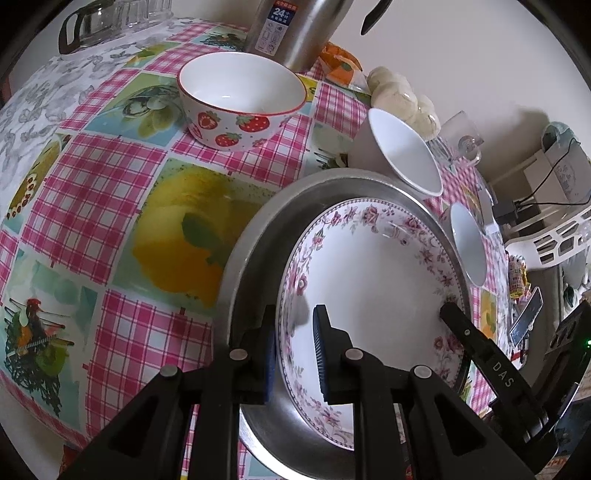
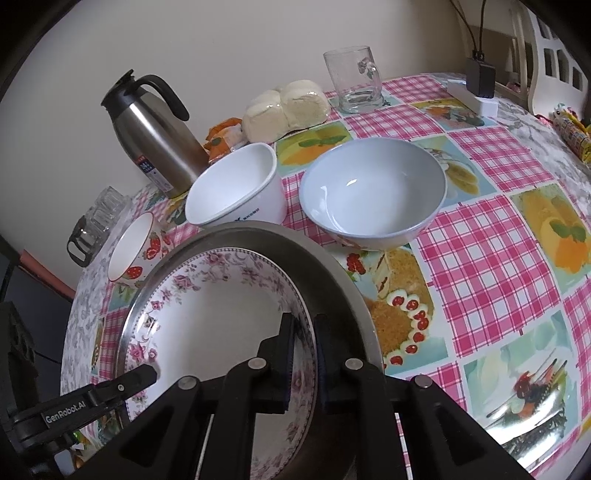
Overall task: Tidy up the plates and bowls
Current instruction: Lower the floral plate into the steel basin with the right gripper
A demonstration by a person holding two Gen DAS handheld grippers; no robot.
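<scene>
On the pink checked tablecloth (image 1: pixel 122 206) a strawberry bowl (image 1: pixel 240 99) stands at the far left, in front of a steel flask (image 1: pixel 291 29). Nearer, a floral plate (image 1: pixel 369 273) lies inside a metal pan (image 1: pixel 255 258). The left gripper (image 1: pixel 295 350) has its jaws set around the plate's left rim, one finger outside between plate and pan, one inside; whether the pads actually press the rim I cannot tell. On the opposite side the right gripper (image 2: pixel 303 354) is clamped on the plate's right rim, its pads tight against both faces. Behind the pan a white bowl (image 2: pixel 236 188) leans tilted against the pan's far edge, and a pale blue bowl (image 2: pixel 373 192) stands upright just right of it. Further back sit bread rolls (image 2: pixel 288 107) and a glass mug (image 2: pixel 354 79)
</scene>
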